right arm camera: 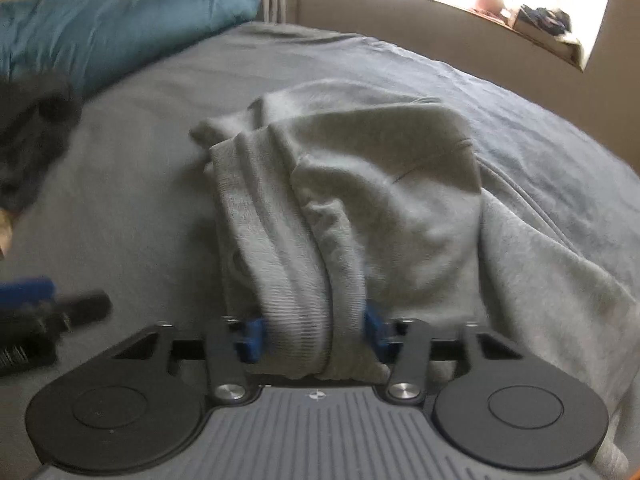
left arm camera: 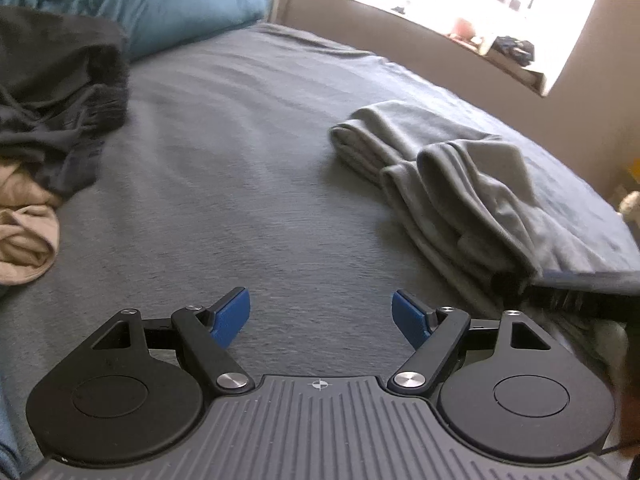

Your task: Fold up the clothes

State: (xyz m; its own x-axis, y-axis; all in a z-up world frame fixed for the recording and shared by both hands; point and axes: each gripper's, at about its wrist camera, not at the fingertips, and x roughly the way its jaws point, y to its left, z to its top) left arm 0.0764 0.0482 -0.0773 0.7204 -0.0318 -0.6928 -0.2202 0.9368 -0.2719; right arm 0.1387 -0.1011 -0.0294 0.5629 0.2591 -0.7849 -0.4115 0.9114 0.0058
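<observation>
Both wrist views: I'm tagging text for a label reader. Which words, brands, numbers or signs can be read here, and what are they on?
Words, brands, numbers: none readable in either view.
Sign: a small white crosshair mark, no letters, on the left gripper body, and on the right gripper body.
Grey garment: no print or tag shows.
Items on the window ledge: too small and blurred to read.

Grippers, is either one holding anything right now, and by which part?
The right gripper is clamped on the grey garment, pinching a bunched ribbed edge at its near end. The left gripper is open and holds nothing.
</observation>
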